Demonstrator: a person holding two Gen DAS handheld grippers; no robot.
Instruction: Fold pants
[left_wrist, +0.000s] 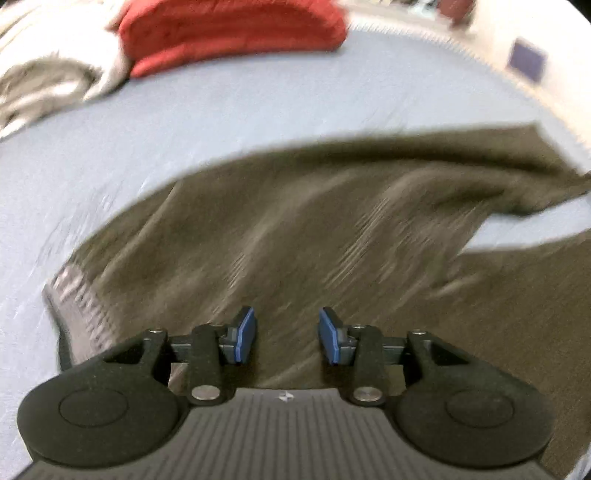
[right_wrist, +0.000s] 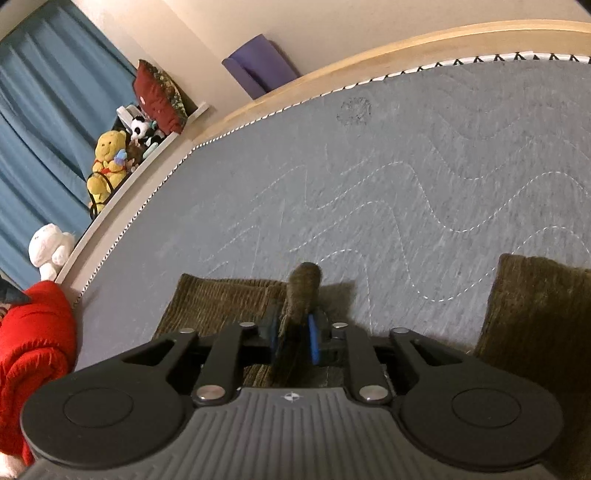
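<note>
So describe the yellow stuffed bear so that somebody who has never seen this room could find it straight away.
Start at the grey quilted mattress and follow its far left edge to the pale ledge in front of the blue curtain. The yellow stuffed bear sits upright there among other toys. It is the only yellow one, beside a small black-and-white panda and along from a white plush.

One pair of olive pants (left_wrist: 314, 229), one red blanket (left_wrist: 229, 33), two claws, four stuffed toys.
</note>
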